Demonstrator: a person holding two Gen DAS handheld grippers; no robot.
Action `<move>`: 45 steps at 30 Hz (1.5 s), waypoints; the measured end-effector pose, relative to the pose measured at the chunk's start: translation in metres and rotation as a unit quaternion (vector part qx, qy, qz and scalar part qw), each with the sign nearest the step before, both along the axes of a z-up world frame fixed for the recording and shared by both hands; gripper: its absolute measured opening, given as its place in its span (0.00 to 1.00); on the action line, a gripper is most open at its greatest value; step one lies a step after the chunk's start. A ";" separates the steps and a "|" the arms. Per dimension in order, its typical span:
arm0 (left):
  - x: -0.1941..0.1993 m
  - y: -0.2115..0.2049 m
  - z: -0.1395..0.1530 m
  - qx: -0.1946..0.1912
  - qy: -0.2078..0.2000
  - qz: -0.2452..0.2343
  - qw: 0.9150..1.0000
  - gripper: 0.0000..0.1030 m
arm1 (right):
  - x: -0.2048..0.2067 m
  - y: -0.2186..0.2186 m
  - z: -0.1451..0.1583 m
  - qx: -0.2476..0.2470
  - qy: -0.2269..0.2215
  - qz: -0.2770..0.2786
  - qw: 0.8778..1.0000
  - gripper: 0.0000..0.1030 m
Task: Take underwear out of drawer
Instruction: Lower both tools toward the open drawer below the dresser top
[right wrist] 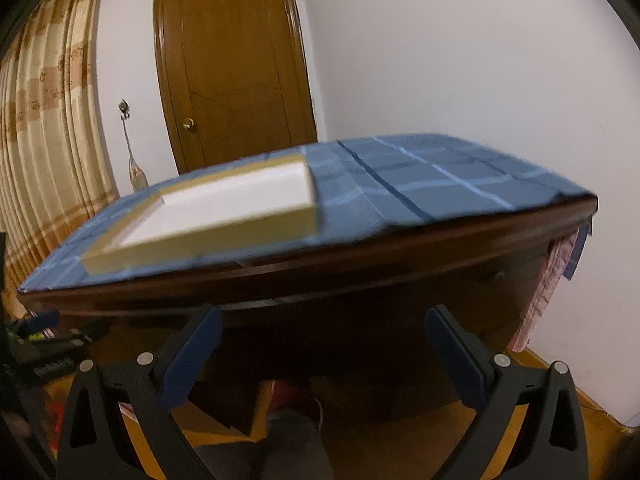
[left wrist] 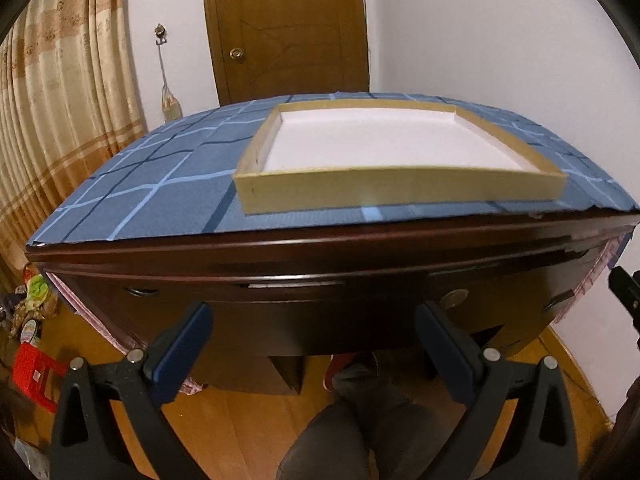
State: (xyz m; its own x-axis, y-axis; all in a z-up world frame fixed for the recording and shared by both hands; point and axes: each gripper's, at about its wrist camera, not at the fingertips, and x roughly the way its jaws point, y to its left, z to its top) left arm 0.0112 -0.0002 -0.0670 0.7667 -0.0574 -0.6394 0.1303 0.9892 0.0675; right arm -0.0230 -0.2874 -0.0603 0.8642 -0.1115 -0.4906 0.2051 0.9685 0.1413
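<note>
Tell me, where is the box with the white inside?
The shallow box sits on the blue checked cloth covering the dark wooden desk, near its front edge, in front of the brown door.

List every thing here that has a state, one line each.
Left claw: open, holding nothing.
Right claw: open, holding nothing.
Drawer: shut.
Tray: lying flat on the checked cloth, nothing in it.
Door: shut.
Underwear: not in view.

Both views low, facing desk (left wrist: 320,248) front.
</note>
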 end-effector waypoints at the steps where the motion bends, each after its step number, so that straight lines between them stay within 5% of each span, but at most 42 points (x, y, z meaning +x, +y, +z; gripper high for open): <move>1: 0.000 -0.001 -0.002 0.000 0.000 0.000 1.000 0.99 | -0.001 -0.006 -0.004 0.003 0.000 -0.001 1.000 0.99; 6: 0.004 -0.002 -0.010 -0.020 -0.007 0.004 1.000 0.99 | 0.004 -0.053 -0.029 0.016 -0.008 -0.011 1.000 0.99; 12: 0.010 -0.002 -0.023 -0.037 -0.008 0.015 0.999 0.99 | 0.033 -0.092 -0.059 0.054 -0.007 0.050 0.997 0.99; 20: 0.017 0.009 -0.033 -0.030 0.002 0.036 0.999 0.99 | 0.073 -0.089 -0.077 0.006 -0.004 0.113 0.994 0.99; 30: 0.025 -0.003 -0.042 -0.011 -0.003 0.028 1.000 0.99 | 0.094 -0.087 -0.088 0.059 -0.025 0.163 0.984 0.86; 45: 0.027 0.009 -0.043 -0.032 0.003 0.031 0.999 0.99 | 0.090 -0.076 -0.078 0.072 0.003 0.145 0.987 0.83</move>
